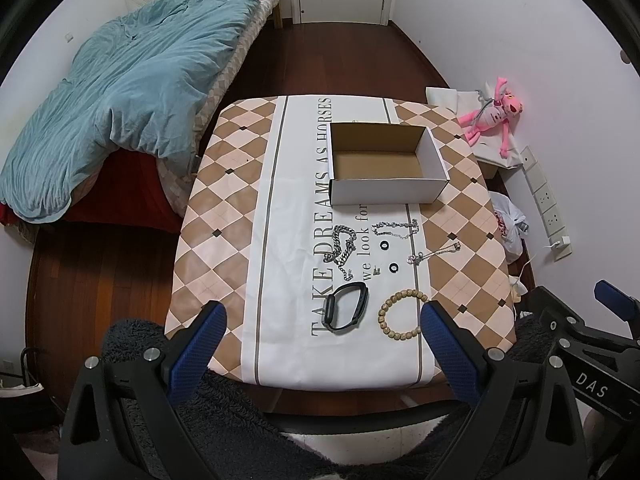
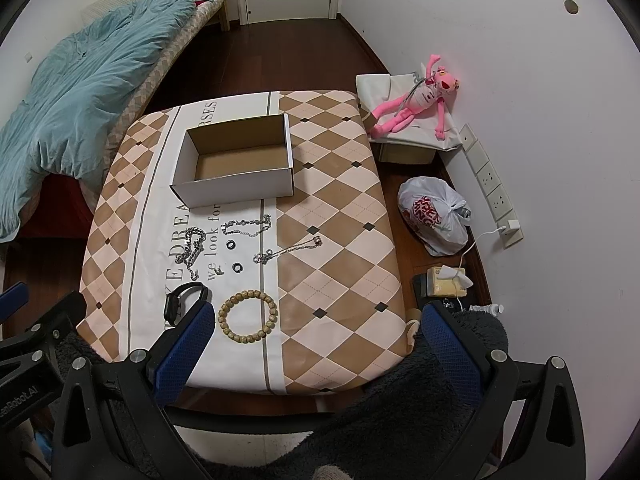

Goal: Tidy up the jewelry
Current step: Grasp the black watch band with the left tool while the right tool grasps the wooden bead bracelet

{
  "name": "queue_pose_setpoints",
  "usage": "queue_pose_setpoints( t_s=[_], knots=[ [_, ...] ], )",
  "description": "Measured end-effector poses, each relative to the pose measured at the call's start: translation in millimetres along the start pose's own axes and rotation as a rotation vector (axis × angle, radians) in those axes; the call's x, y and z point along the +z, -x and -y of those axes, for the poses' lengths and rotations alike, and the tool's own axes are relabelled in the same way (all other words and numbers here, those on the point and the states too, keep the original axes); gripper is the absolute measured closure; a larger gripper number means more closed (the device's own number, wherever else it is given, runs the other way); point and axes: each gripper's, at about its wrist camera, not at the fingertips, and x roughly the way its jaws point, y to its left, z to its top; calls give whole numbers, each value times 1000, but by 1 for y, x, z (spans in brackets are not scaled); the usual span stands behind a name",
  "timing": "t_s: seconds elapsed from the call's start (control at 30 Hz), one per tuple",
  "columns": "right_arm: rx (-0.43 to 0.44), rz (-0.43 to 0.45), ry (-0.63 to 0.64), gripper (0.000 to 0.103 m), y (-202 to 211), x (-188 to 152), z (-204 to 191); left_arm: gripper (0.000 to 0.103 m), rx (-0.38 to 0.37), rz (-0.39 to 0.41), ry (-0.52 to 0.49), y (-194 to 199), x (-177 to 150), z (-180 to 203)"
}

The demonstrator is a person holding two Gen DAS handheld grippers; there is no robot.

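Note:
An open white cardboard box (image 1: pixel 386 190) (image 2: pixel 236 190) stands empty at the table's far side. In front of it lie a heavy silver chain (image 1: pixel 341 249) (image 2: pixel 192 249), two thin silver chains (image 1: pixel 396 229) (image 1: pixel 434 253), two small black rings (image 1: pixel 385 245) (image 1: pixel 393 267), a black smart band (image 1: pixel 346 307) (image 2: pixel 182 300) and a wooden bead bracelet (image 1: pixel 402 314) (image 2: pixel 248 316). My left gripper (image 1: pixel 322 316) is open and empty, above the table's near edge. My right gripper (image 2: pixel 316 320) is open and empty, to the right of the bracelet.
The table (image 1: pixel 224 208) has a checked cloth with printed words. A bed with a blue quilt (image 1: pixel 120 92) is at the left. A pink plush toy (image 2: pixel 416 100), a plastic bag (image 2: pixel 434 216) and a power strip (image 2: pixel 490 184) lie on the floor at the right wall.

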Motion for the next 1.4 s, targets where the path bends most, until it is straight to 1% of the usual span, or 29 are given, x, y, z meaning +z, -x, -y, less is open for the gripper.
queue_pose_setpoints(
  t_s=[0.17,0.27,0.37,0.5,0.57,0.63,0.73,0.83,0.87,0.97,1.03,1.07,1.1,1.13,1.17,1.2,1.23,1.27,1.3,1.33,1.37,1.4],
  knots=[
    [1,1,-4,0,-1,-1,0,4,0,1,0,0,-1,0],
    [-6,-6,-20,0,-3,6,4,4,10,3,-1,-2,2,0],
    [-10,-39,-39,0,-24,16,10,4,45,0,1,-15,9,-2],
    [-19,-109,-23,1,-72,22,7,4,111,-15,-10,-52,12,-6],
    [-17,-156,-1,4,-100,17,2,4,132,-50,-29,-76,12,-7],
    [-11,-198,16,12,-125,13,-5,4,148,-78,-39,-99,9,-11],
    [12,-259,24,17,-160,0,-16,5,156,-138,-57,-131,3,-11],
    [34,-302,15,22,-183,-10,-23,5,139,-195,-62,-155,-4,-12],
    [44,-312,10,24,-189,-12,-25,5,121,-222,-56,-164,-7,-13],
    [53,-332,8,31,-202,-19,-30,5,72,-269,-27,-182,-13,-16],
    [59,-339,7,41,-211,-24,-32,16,57,-291,-17,-193,-16,-17],
    [57,-348,9,43,-214,-26,-34,26,43,-308,-11,-200,-18,-18],
    [54,-326,17,44,-213,-26,-35,38,35,-317,-8,-203,-18,-19],
    [55,-320,21,48,-214,-29,-36,43,29,-320,-10,-207,-19,-19],
    [56,-320,23,49,-215,-30,-38,54,19,-322,-14,-209,-21,-19],
    [56,-315,29,53,-215,-30,-38,59,14,-323,-19,-212,-21,-18],
    [56,-313,35,60,-214,-31,-39,62,4,-307,-23,-212,-21,-18],
    [55,-315,37,64,-213,-32,-40,69,-2,-297,-32,-212,-22,-17],
    [52,-318,36,74,-212,-34,-40,76,-6,-290,-44,-212,-22,-15],
    [51,-320,34,81,-212,-35,-37,79,-10,-288,-54,-211,-22,-14],
    [50,-324,33,83,-210,-34,-37,87,-14,-284,-62,-211,-23,-13],
    [51,-322,36,84,-210,-36,-36,90,-10,-278,-71,-210,-23,-12]
  ],
)
